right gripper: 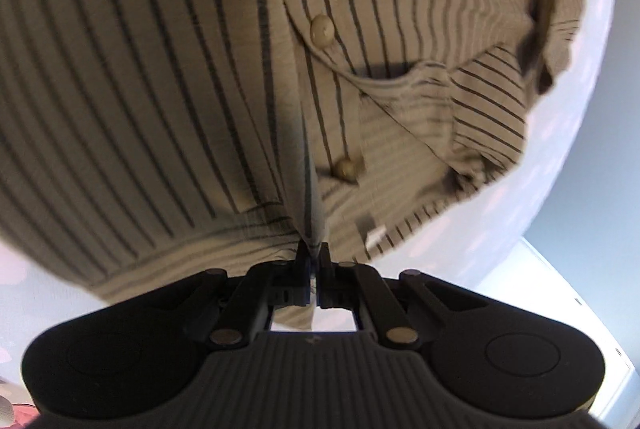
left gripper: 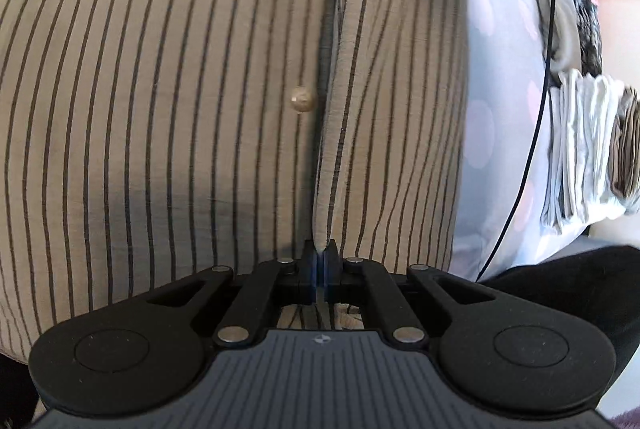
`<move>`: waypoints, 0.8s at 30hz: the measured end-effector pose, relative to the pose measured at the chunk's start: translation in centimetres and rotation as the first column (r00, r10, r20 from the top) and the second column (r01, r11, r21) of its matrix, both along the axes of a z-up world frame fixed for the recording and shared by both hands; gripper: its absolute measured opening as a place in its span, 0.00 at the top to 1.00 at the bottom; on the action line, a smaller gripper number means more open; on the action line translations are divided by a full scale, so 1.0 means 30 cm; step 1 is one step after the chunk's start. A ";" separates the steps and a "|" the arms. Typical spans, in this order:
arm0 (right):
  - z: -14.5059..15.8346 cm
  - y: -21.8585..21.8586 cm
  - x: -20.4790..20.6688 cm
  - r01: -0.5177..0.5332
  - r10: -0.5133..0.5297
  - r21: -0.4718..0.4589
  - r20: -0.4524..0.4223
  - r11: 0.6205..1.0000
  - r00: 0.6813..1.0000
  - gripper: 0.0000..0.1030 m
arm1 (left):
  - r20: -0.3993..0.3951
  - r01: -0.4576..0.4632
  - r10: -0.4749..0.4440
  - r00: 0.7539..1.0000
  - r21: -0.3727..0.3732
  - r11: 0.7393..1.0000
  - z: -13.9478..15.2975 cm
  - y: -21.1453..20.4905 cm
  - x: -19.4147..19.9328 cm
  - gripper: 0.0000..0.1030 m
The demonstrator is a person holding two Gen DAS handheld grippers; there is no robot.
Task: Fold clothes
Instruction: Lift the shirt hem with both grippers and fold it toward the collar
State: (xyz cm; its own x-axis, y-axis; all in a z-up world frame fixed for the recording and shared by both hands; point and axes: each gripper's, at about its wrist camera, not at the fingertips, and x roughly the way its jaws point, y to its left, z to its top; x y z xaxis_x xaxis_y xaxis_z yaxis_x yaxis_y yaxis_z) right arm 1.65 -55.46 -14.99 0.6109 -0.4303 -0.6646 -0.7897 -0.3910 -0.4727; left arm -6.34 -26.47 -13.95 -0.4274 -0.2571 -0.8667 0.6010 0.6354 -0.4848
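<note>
I hold the striped shirt [left gripper: 180, 89] by 2 pinches over the dotted bedsheet [left gripper: 492, 77]; the left gripper [left gripper: 319, 249] is clamped on a thin ridge of cloth beside the placket, the right gripper [right gripper: 313, 251] clamped on a fold near the hem; each bite looks slim, so I judge a brisk swing could pull fabric free and collapse the fold; the shirt spreads far ahead of both grippers, buttons [right gripper: 322, 30] just right of the right pinch; folded laundry [left gripper: 588, 149] sits far right.
</note>
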 end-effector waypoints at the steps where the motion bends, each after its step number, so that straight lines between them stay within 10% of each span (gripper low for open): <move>1: -0.012 0.006 0.007 0.000 0.000 0.000 -0.004 1.000 1.000 0.98 | -0.004 -0.002 0.002 1.000 0.001 1.000 -0.009 0.001 0.004 0.99; 15: 0.093 0.042 -0.030 0.085 -0.087 0.024 0.127 0.996 0.988 0.78 | -0.018 -0.005 0.005 1.000 -0.008 1.000 -0.030 0.044 0.030 0.98; 24: 0.281 0.250 -0.478 0.332 -0.354 0.223 0.070 0.917 0.933 0.74 | -0.037 -0.008 0.007 0.999 -0.043 0.999 0.002 0.107 0.003 0.91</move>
